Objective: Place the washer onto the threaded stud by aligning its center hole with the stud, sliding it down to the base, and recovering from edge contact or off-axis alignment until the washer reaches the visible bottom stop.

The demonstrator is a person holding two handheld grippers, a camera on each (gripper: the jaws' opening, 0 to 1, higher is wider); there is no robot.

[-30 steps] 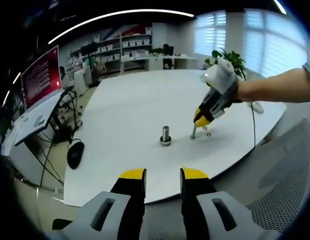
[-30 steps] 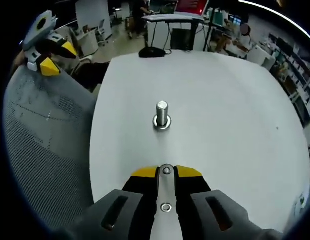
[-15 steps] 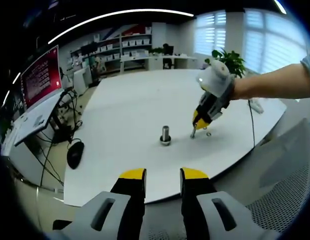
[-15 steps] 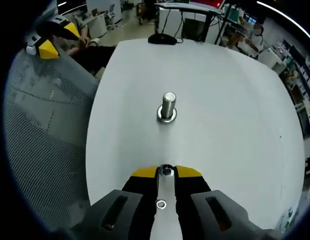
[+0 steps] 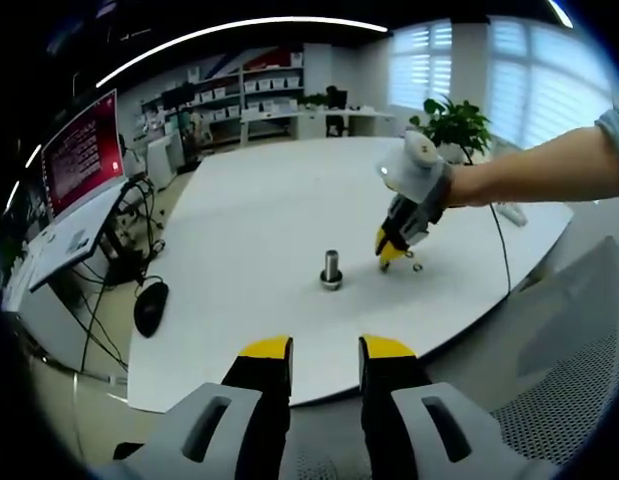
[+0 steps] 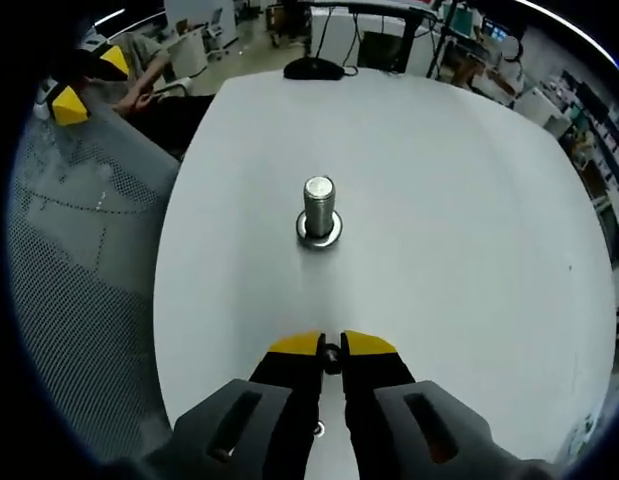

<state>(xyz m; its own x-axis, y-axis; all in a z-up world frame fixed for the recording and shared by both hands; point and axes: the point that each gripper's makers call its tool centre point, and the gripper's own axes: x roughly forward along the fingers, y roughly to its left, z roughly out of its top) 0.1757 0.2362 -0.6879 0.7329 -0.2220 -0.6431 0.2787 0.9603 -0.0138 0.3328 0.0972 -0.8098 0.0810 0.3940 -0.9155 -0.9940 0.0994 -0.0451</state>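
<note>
Right claw (image 6: 331, 352) is clamped on a washer (image 6: 331, 354), low centre, well short of the stud (image 6: 318, 205): pickup done, threading left. Left claw (image 5: 325, 350) stands apart, idle.

One threaded stud (image 6: 318, 205), one washer (image 6: 331, 352), two tongs: left tongs (image 5: 324, 352), right tongs (image 6: 332, 347).

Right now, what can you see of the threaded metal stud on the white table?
The grey metal threaded stud stands upright near the middle of the white table, flat-topped, thread ridges down its shank. A wider shiny metal ring sits round its foot, flat on the tabletop. Nothing grips or touches it. The right gripper sits short of it; in the left gripper view the stud stands apart from that gripper.
</note>
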